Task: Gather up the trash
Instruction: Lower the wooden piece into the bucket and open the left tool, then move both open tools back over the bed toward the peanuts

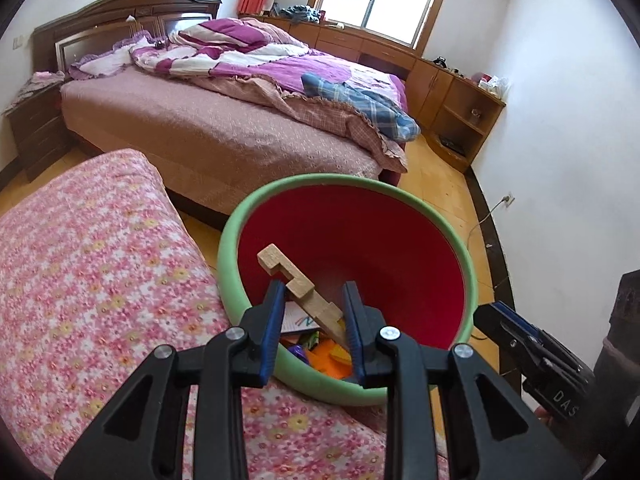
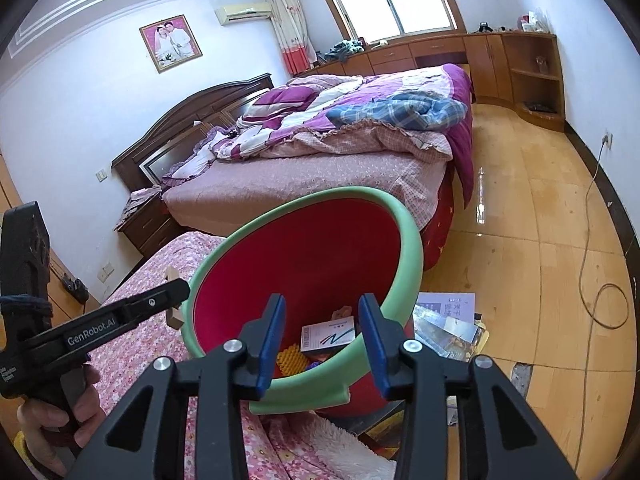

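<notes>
Presently listed: left gripper (image 1: pixel 314 312), jaws spread, with a notched wooden block (image 1: pixel 298 288) standing tilted between its blue pads; the block appears to touch neither pad firmly, though the angle makes contact hard to judge. Block position: over the mouth of the red bin (image 1: pixel 360 248) with a green rim, itself tilted beside a pink floral cushion (image 1: pixel 92 272). Bin contents: a white printed card (image 2: pixel 328 334), a yellow ridged piece (image 2: pixel 290 356), orange and purple scraps. Right gripper (image 2: pixel 322 336), jaws apart, holding nothing, hovering just above the bin's near rim. Surroundings: a bed (image 2: pixel 320 152) with a purple quilt, papers (image 2: pixel 452 320) on the wooden floor beside the bin.
</notes>
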`<state>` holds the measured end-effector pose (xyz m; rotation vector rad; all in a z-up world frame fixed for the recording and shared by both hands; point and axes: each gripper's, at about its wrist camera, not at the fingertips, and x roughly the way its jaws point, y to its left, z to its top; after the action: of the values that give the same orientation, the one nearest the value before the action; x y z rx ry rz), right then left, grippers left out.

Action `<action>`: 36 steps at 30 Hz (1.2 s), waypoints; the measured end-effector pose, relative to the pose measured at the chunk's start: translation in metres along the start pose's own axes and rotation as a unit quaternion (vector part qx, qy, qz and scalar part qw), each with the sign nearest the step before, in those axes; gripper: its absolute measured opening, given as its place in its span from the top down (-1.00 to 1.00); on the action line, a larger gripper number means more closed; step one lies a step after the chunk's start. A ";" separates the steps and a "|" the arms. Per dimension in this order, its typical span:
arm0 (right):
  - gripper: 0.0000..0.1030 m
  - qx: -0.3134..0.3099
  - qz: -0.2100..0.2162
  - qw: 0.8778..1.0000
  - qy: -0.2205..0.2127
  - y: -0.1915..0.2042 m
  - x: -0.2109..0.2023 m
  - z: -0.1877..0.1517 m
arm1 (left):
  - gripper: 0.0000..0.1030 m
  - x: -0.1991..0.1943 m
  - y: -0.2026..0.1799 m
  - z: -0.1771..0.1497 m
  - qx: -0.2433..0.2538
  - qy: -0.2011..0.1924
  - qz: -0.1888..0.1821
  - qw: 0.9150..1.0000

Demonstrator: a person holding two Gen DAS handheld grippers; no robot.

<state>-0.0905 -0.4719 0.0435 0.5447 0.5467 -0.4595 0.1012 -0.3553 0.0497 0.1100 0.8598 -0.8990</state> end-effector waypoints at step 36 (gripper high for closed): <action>-0.54 -0.086 0.076 0.993 0.013 0.102 -0.031 -0.039 | 0.03 -0.131 0.081 -0.074 -0.102 -0.041 0.168 0.980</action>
<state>-0.0730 -0.3630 0.0706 0.4234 0.5598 -0.2572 0.0729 -0.1879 0.0705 0.0369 0.8231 -0.4932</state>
